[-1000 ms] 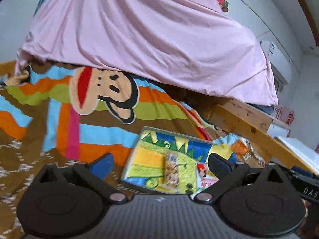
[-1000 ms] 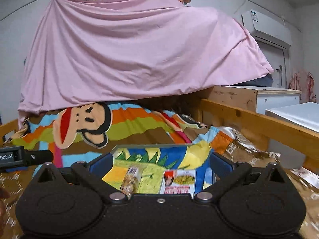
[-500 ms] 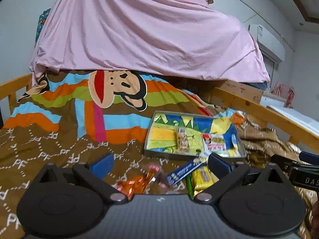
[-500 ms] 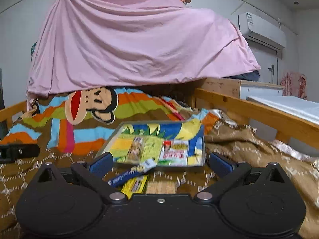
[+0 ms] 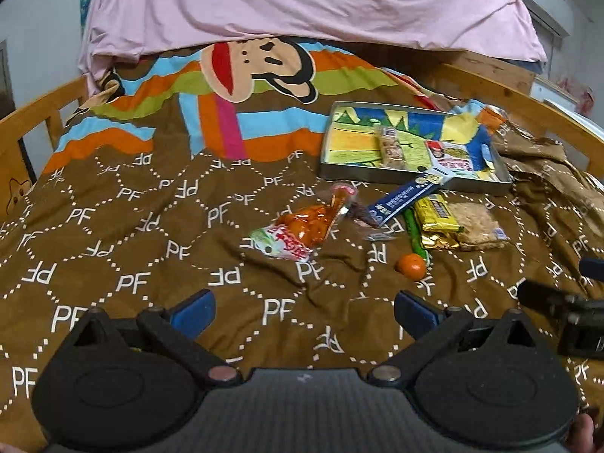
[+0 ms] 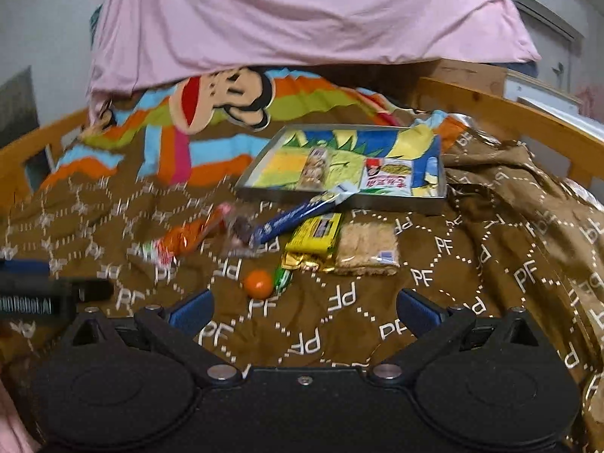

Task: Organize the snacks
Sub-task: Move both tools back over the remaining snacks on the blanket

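Note:
A metal tray (image 5: 411,179) (image 6: 339,202) with a colourful lining lies on the bed and holds a snack bar (image 5: 390,147) and a white-red packet (image 5: 451,156). In front of it lie loose snacks: an orange packet (image 5: 305,226) (image 6: 185,239), a blue stick pack (image 5: 404,198) (image 6: 298,217) leaning on the tray rim, a yellow bar (image 5: 436,213) (image 6: 315,236), a cracker pack (image 5: 479,222) (image 6: 368,247), a green stick (image 5: 413,232) and a small orange (image 5: 410,266) (image 6: 258,283). My left gripper (image 5: 304,309) and right gripper (image 6: 304,307) are both open and empty, held above the blanket short of the snacks.
A brown patterned blanket (image 5: 132,226) covers the bed. A pink sheet (image 5: 302,0) hangs behind. Wooden bed rails (image 5: 34,120) (image 6: 528,120) run along both sides. The blanket bunches up at the right (image 6: 528,207).
Both grippers have pulled back and tilted down. The loose snacks in front of the tray have come into full view. Both stay open.

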Available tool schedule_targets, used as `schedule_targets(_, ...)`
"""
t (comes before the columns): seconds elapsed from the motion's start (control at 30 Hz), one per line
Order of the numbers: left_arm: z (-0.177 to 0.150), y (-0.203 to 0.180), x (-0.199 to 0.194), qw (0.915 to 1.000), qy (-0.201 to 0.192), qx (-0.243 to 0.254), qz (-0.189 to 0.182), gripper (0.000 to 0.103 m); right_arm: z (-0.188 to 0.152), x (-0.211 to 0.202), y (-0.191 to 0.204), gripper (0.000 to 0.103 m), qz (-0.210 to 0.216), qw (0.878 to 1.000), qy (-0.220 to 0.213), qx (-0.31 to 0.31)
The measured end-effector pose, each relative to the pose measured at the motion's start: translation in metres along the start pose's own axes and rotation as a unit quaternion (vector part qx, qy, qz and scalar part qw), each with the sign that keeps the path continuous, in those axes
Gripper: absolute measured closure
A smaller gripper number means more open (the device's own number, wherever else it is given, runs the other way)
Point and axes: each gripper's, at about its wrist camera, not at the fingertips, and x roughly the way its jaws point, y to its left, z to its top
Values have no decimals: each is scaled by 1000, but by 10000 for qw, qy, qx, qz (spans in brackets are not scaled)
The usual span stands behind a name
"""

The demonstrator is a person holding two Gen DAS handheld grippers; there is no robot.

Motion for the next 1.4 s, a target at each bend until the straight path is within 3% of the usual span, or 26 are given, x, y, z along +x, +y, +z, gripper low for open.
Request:
schedule_targets(0.63, 12, 16, 22, 9972, 559, -483, 117, 1, 1, 30, 12, 1, 364, 9988, 267, -174)
schedule_targets(0.9, 28, 10, 36, 9988, 421, 165, 206, 1, 5, 53, 17, 1, 495, 9981, 321, -202)
schedule_targets(1.2, 52, 21, 64, 9964, 558, 616, -170, 0, 4, 81, 30, 1, 752, 9946, 544, -470)
schedule_targets(1.4, 68, 28, 99, 9947, 518, 719, -529, 1, 5, 98, 27, 1, 1016, 9925, 650, -205)
